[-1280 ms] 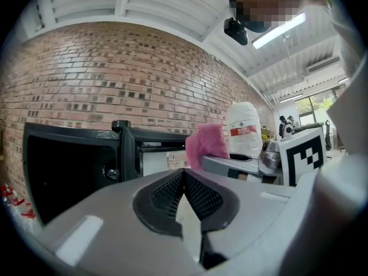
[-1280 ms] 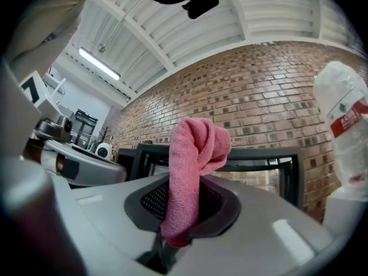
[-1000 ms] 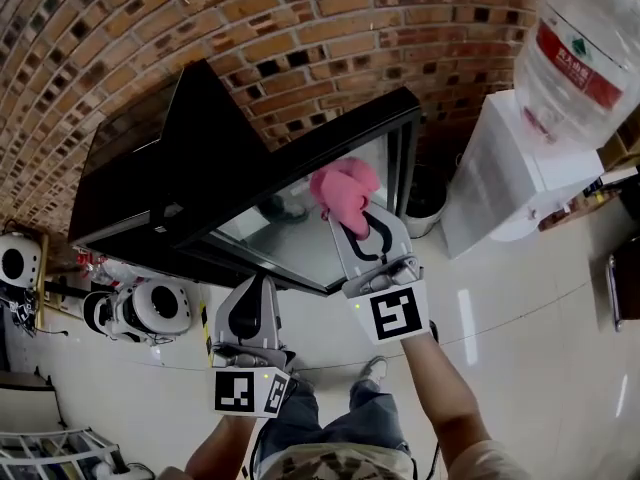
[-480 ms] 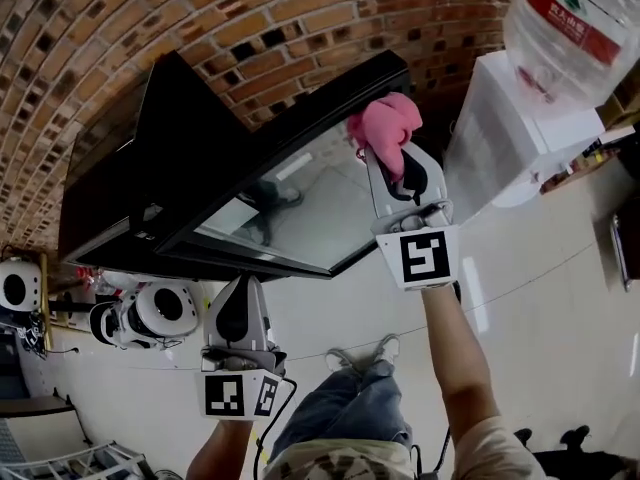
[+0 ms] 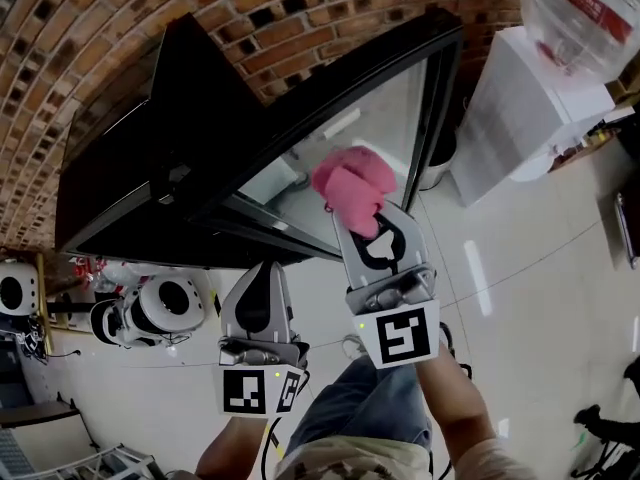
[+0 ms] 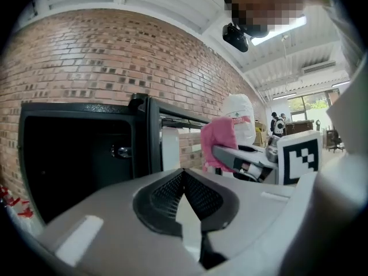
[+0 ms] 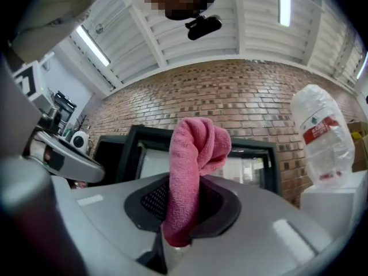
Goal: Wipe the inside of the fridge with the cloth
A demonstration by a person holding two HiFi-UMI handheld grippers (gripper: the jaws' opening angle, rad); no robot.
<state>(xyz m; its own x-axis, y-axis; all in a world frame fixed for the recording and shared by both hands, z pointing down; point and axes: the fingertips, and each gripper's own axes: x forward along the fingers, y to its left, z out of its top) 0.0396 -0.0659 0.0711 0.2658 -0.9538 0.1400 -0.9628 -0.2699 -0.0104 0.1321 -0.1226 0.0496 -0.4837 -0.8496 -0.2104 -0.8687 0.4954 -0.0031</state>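
- The right gripper (image 7: 185,183) has its fingers pinching the pink cloth (image 7: 194,145). The cloth stands up out of the fingers, and its folded top bends over to the right.
- In the head view the cloth is lifted in front of the glass door (image 5: 375,118) of the black fridge (image 5: 190,108), close to the door's lower edge. I cannot tell if the cloth touches the glass.
- The left gripper (image 6: 183,177) has its fingers pressed together at the tips, with nothing between them. It is held lower than the right gripper and to its left, above the floor (image 5: 530,298) and apart from the fridge.
- The fridge stands with its back to a brick wall (image 5: 120,28).
- Whether the glass door is open cannot be told.
- A white water dispenser (image 5: 525,118) stands on the floor just beside the right edge of the fridge, and it carries a big clear bottle (image 5: 580,8) with a red label.
- Near the left edge of the floor lies a round white device (image 5: 160,308).
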